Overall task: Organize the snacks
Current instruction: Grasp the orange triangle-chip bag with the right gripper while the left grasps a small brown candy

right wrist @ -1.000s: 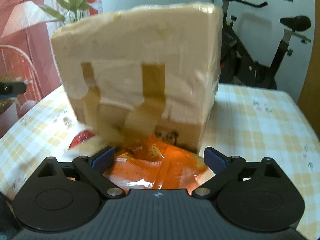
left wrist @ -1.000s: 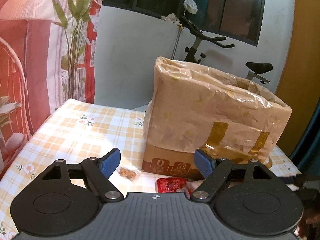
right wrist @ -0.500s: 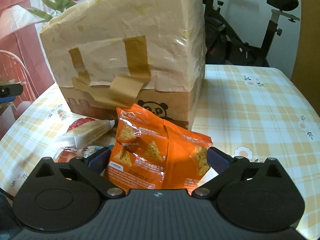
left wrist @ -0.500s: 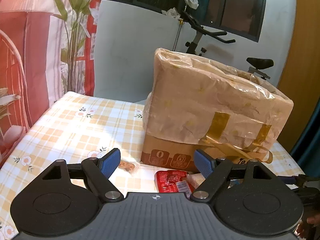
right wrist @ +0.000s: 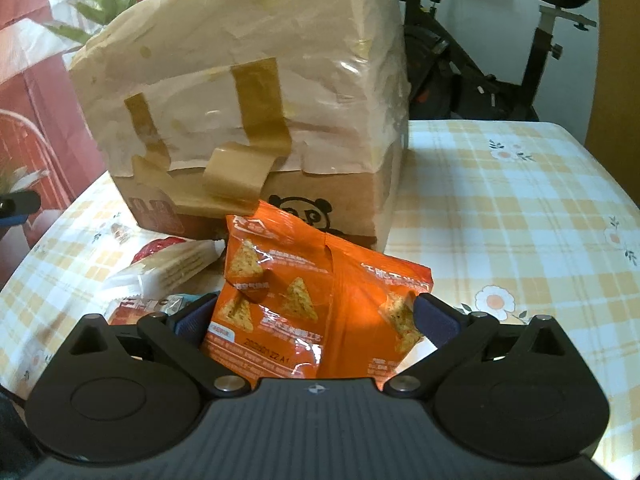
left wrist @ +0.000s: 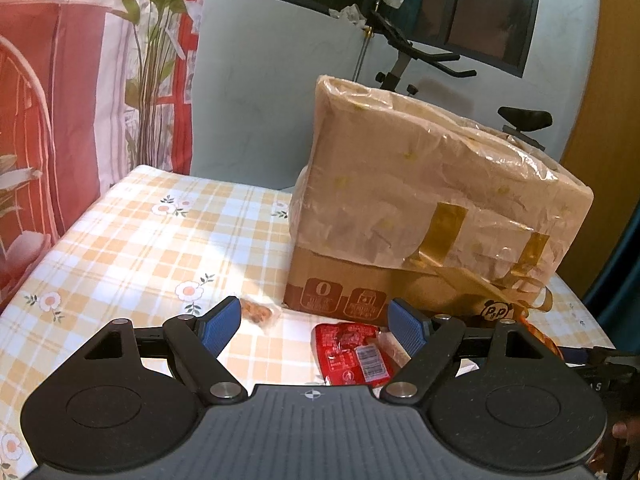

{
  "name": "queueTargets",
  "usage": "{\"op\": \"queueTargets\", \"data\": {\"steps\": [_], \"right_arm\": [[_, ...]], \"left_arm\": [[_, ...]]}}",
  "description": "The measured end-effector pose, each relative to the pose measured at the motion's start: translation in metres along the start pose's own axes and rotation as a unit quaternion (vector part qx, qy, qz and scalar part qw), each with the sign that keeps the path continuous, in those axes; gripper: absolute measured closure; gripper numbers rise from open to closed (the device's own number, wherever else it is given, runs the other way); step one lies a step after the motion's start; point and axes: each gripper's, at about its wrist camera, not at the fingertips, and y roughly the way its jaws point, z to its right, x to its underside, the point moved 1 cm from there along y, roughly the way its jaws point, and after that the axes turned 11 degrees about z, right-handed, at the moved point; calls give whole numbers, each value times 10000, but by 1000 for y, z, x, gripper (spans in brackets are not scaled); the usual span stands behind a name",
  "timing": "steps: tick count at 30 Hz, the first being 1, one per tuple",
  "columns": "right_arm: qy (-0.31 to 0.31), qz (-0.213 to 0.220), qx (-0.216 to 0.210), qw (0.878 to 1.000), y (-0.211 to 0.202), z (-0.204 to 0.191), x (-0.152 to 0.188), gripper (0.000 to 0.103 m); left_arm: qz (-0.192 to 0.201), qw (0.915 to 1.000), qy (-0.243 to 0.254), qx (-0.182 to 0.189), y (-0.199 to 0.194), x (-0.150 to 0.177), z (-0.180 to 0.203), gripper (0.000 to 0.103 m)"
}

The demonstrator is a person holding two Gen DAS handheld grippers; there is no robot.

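Observation:
A big cardboard box (left wrist: 420,208) wrapped in crinkled plastic and brown tape stands on the checked tablecloth (left wrist: 140,248). In front of it lie a red snack packet (left wrist: 348,352) and a small clear-wrapped snack (left wrist: 258,312). My left gripper (left wrist: 316,326) hovers open above them, with nothing between its blue pads. In the right wrist view an orange chip bag (right wrist: 320,300) leans up against the box (right wrist: 248,92). It fills the gap of my right gripper (right wrist: 316,316), whose jaws stand wide. Left of the bag lie a white wafer pack (right wrist: 168,272) and another flat packet (right wrist: 144,304).
An exercise bike (right wrist: 500,60) stands behind the table's far edge. A red and white curtain (left wrist: 60,100) and a tall plant (left wrist: 152,40) are on the left. Bare tablecloth (right wrist: 520,200) stretches right of the box.
In the right wrist view the box has gone from close and tilted to farther off and upright, and the orange bag now rises between the jaws. The left view has barely shifted.

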Motion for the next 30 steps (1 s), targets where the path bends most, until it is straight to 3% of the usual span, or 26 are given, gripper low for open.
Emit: {"op": "queueTargets", "data": {"steps": [4, 10, 18, 23, 30], "right_arm": [[234, -7, 15, 9997, 3, 4, -1, 0], [99, -94, 37, 9999, 5, 0, -1, 0], [-548, -133, -41, 9984, 3, -14, 4, 4], [-505, 21, -34, 9987, -6, -14, 6, 13], [-582, 63, -48, 9983, -8, -16, 7, 14]], "left_arm": [[-15, 10000, -12, -2, -1, 1, -1, 21], [-94, 9999, -50, -17, 1, 4, -2, 21], [-271, 9994, -165, -107, 7, 10, -9, 21], [-420, 9988, -205, -142, 17, 12, -15, 27], [-527, 9967, -537, -320, 64, 11, -30, 41]]}}
